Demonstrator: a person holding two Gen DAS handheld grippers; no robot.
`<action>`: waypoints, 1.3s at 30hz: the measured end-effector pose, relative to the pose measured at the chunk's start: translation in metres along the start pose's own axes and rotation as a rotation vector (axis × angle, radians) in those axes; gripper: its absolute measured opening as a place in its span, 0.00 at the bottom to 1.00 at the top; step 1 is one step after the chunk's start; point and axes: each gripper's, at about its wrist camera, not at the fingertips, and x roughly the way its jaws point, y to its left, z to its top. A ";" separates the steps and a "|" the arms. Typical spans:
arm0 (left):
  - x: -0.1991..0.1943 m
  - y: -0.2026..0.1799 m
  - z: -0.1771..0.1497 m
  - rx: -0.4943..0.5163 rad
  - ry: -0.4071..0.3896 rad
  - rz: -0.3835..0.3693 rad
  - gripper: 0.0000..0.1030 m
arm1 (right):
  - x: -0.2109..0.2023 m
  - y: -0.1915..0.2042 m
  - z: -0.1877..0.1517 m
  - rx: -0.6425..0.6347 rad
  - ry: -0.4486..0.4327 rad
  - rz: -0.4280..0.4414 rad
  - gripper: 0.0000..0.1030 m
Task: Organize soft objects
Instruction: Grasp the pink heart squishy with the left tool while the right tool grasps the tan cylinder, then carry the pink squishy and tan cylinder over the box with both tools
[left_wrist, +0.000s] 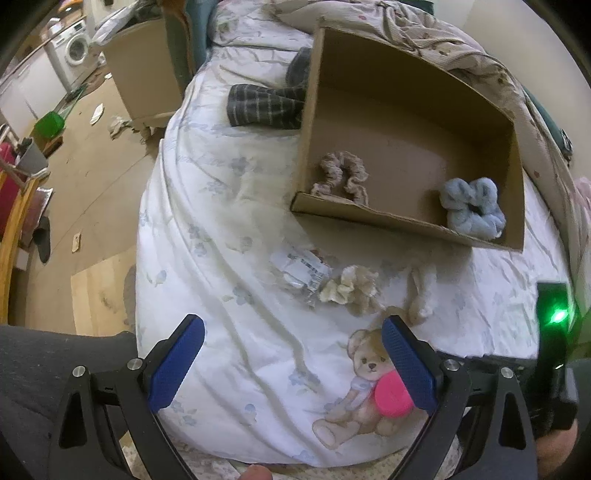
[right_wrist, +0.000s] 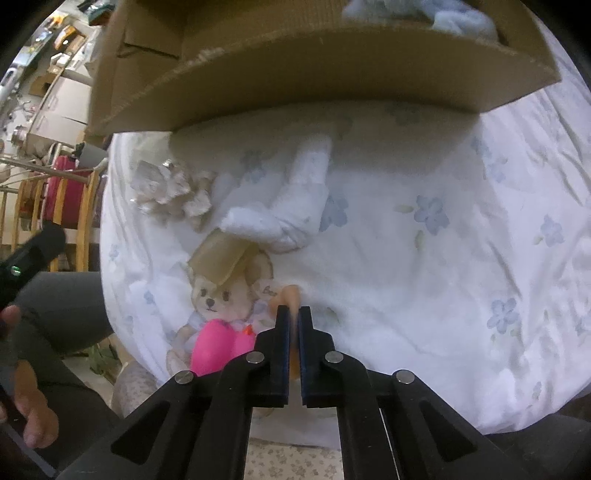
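A shallow cardboard box (left_wrist: 406, 221) lies on the bed and holds a beige scrunchie (left_wrist: 341, 177) and a fluffy blue scrunchie (left_wrist: 472, 208). In front of it on the sheet lie a cream scrunchie (left_wrist: 351, 288) and a white soft piece (left_wrist: 421, 295). My left gripper (left_wrist: 293, 332) is open and empty above the teddy print. My right gripper (right_wrist: 294, 314) is shut on a small peach-coloured soft piece (right_wrist: 290, 295) low over the sheet; the white piece (right_wrist: 295, 199), cream scrunchie (right_wrist: 173, 188) and box wall (right_wrist: 314, 74) lie beyond it.
A clear plastic packet (left_wrist: 301, 267) lies beside the cream scrunchie. Dark checked cloth (left_wrist: 266, 105) lies left of the box, a crumpled quilt (left_wrist: 443, 37) behind it. The bed's left edge drops to a cluttered floor (left_wrist: 92, 166) with another cardboard box (left_wrist: 144, 74).
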 end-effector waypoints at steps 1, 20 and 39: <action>0.000 -0.002 -0.002 0.009 0.002 -0.002 0.93 | -0.004 -0.001 0.000 0.004 -0.016 0.002 0.05; 0.063 -0.098 -0.050 0.232 0.268 -0.133 0.76 | -0.068 -0.054 -0.016 0.171 -0.219 0.033 0.06; 0.060 -0.083 -0.054 0.259 0.256 -0.070 0.40 | -0.067 -0.049 -0.014 0.152 -0.223 0.014 0.06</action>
